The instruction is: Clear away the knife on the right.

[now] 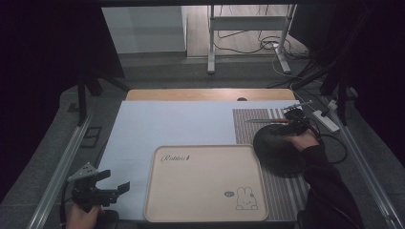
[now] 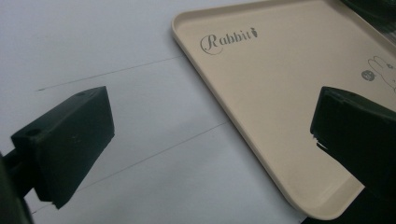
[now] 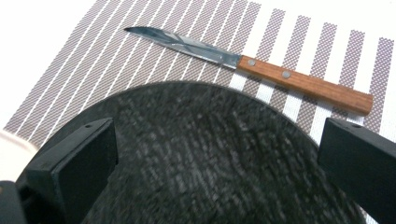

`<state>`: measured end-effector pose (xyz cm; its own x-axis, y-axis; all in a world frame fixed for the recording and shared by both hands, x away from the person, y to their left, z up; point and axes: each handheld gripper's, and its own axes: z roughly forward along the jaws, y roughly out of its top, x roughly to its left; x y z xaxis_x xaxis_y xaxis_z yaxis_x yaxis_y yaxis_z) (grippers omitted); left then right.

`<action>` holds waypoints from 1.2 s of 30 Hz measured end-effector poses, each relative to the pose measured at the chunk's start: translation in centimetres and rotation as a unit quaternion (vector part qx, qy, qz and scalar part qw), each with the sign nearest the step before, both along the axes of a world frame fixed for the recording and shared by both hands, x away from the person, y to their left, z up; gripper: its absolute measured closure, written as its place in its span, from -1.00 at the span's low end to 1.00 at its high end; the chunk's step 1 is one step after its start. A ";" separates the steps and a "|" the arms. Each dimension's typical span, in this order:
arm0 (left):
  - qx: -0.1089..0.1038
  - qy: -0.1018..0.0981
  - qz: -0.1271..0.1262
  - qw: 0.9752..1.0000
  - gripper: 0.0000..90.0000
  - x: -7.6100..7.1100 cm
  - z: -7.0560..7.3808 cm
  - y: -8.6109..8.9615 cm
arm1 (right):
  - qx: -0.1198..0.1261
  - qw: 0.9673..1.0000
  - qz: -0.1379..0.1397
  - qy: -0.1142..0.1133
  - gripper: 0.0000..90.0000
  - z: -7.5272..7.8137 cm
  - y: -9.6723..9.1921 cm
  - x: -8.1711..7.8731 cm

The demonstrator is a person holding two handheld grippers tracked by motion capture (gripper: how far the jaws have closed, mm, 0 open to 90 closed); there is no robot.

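A beige tray [image 1: 205,183] printed with "Rabbit" and a bunny lies empty at the front centre of the table. Left of it, my left gripper [image 1: 114,180] hovers low and open. In the left gripper view its jaws [image 2: 210,144] stand wide apart, facing the tray's [image 2: 280,93] left rim. A dark round plate [image 1: 277,150] sits on a striped placemat [image 1: 286,186] at the right. My right gripper [image 1: 282,126] hangs open over the plate's far edge, and the plate [image 3: 210,140] shows between its jaws [image 3: 217,158]. Beyond it lies a wooden-handled knife [image 3: 261,65], also seen in the high view [image 1: 267,120].
A pale sheet [image 1: 181,124] covers the table, and a wooden edge [image 1: 210,94] shows at the back. A white power strip [image 1: 325,120] and cables lie off the right side. Metal rails [image 1: 62,162] run along both sides. Stand legs [image 1: 210,43] rise on the floor beyond.
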<state>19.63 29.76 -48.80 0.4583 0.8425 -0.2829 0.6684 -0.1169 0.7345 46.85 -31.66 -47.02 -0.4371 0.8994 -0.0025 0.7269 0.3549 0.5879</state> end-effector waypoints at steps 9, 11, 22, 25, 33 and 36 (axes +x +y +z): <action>-0.001 0.001 -0.001 1.000 -1.00 0.0 0.0 0.0 | -0.006 1.000 -0.009 0.005 -1.00 -0.3 -0.1 2.4; -0.001 0.002 -0.001 1.000 -1.00 0.0 0.0 0.0 | -0.008 1.000 -0.011 0.003 -1.00 -0.4 -0.1 2.9; 0.000 0.005 -0.003 1.000 -1.00 0.1 0.0 0.0 | -0.012 1.000 -0.013 -0.004 0.11 -0.3 -0.8 5.2; 0.000 0.005 -0.003 1.000 -1.00 0.1 0.0 0.0 | -0.011 1.000 -0.003 0.008 0.57 -0.5 -1.1 5.9; 0.001 0.006 -0.005 1.000 -1.00 0.1 0.0 0.0 | -0.025 1.000 -0.003 0.012 0.99 -1.3 -1.5 7.8; -0.001 0.006 -0.005 1.000 -1.00 0.1 -0.1 0.0 | -0.037 0.999 -0.005 0.015 0.99 -1.7 -1.4 8.5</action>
<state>19.76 29.79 -48.85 0.4624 0.8379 -0.2899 0.6765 -0.1221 0.7263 55.34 -33.07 -48.69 -0.4281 0.9020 -0.0565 0.7474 0.3884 0.5390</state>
